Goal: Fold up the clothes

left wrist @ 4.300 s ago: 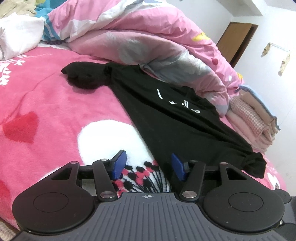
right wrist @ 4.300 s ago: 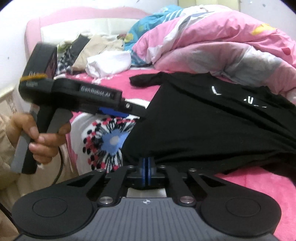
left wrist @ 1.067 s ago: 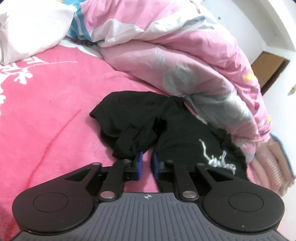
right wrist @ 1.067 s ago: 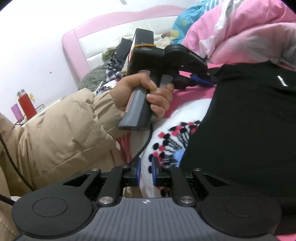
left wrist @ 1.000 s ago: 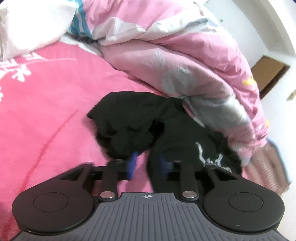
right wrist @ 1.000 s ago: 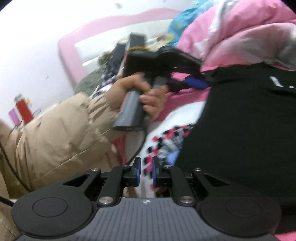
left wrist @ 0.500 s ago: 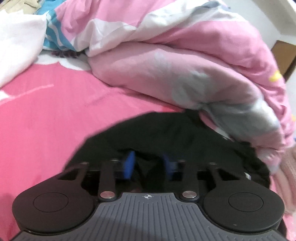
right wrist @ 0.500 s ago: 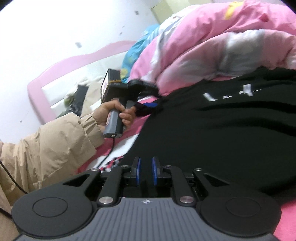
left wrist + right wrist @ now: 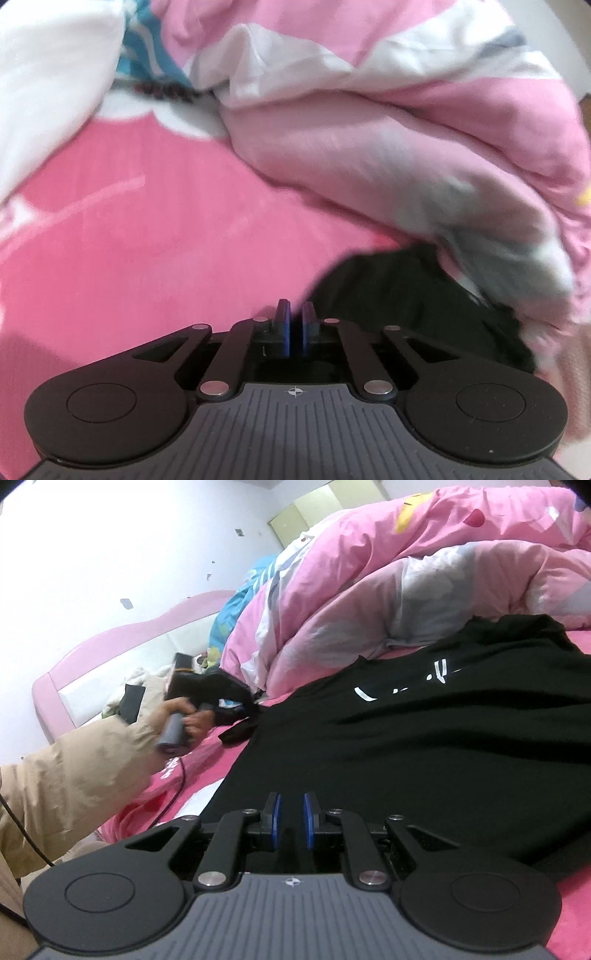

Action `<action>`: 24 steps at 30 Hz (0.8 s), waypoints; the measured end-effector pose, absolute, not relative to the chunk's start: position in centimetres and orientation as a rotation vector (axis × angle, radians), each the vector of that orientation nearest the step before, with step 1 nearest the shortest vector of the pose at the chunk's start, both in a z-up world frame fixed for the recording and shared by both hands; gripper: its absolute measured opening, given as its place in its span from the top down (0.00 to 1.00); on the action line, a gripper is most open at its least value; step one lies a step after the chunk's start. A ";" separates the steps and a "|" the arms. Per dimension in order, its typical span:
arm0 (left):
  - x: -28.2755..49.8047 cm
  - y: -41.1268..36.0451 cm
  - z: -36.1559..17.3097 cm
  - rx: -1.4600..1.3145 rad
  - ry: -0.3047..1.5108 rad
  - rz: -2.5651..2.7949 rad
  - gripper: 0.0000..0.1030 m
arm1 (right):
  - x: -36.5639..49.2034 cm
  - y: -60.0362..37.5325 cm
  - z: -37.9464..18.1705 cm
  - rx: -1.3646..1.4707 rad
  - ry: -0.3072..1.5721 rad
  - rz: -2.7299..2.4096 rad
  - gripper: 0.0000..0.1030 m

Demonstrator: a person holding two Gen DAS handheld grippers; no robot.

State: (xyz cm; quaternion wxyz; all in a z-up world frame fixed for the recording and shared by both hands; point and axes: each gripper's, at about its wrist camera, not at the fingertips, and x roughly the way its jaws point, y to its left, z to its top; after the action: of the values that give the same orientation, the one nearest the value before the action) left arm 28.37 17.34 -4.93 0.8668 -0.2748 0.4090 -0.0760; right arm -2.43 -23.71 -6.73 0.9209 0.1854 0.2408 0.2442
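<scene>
A black T-shirt (image 9: 424,746) with white lettering lies spread on the pink bed. My right gripper (image 9: 290,821) is over its near hem, jaws a little apart, gripping nothing. In the right wrist view my left gripper (image 9: 236,707) is at the shirt's far left sleeve, with black cloth bunched at its tips. In the left wrist view the left gripper (image 9: 294,325) is nearly shut, pink bedding shows through the narrow gap, and the shirt (image 9: 399,291) lies just to its right. Whether it grips cloth is unclear.
A bulky pink and white duvet (image 9: 424,568) lies piled right behind the shirt, also in the left wrist view (image 9: 388,122). A white garment (image 9: 44,96) and other clothes lie near the pink headboard (image 9: 110,646). A cable trails from the left hand.
My left gripper has moved up along the shirt to the far sleeve and narrowed its jaws. My right gripper, earlier shut on the hem, now has its jaws slightly apart over the shirt.
</scene>
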 end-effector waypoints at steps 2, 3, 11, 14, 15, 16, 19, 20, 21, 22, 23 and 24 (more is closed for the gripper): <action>25.9 17.0 -4.0 -0.575 0.830 -0.186 0.79 | -2.4 -23.7 -6.8 0.383 0.497 0.503 0.86; 24.7 16.7 -3.7 -0.584 0.819 -0.205 0.64 | -2.4 -23.6 -6.8 0.384 0.498 0.503 0.86; 22.2 13.2 -4.2 -0.533 0.882 -0.232 0.32 | -2.5 -23.4 -7.0 0.391 0.503 0.507 0.86; 23.7 12.7 -5.0 -0.524 0.867 -0.195 0.29 | -2.7 -23.4 -6.9 0.388 0.496 0.507 0.85; 24.3 12.8 -5.3 -0.536 0.866 -0.180 0.29 | -2.8 -23.4 -6.9 0.387 0.494 0.507 0.85; 24.8 12.9 -5.6 -0.555 0.865 -0.168 0.29 | -2.9 -23.4 -6.9 0.387 0.490 0.505 0.85; 26.0 12.5 -5.7 -0.558 0.840 -0.147 0.33 | -3.0 -23.6 -6.9 0.391 0.483 0.494 0.81; 26.3 12.3 -5.6 -0.539 0.828 -0.139 0.37 | -3.0 -23.7 -6.9 0.395 0.483 0.491 0.79; 26.7 12.2 -5.7 -0.521 0.818 -0.126 0.50 | -2.9 -23.8 -7.0 0.400 0.483 0.488 0.79; 27.0 12.2 -5.8 -0.504 0.811 -0.110 0.62 | -2.9 -23.9 -7.0 0.404 0.483 0.486 0.79; 27.4 12.1 -5.9 -0.487 0.804 -0.094 0.70 | -2.9 -23.9 -7.0 0.408 0.483 0.485 0.79; 27.7 12.1 -6.0 -0.470 0.797 -0.077 0.87 | -2.9 -24.0 -7.0 0.410 0.481 0.484 0.79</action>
State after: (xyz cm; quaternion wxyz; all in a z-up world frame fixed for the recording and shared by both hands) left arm 27.71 12.09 -6.01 0.8941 -0.2266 0.3845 -0.0373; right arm -2.88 -23.99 -6.98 0.9218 0.1995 0.2344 0.2355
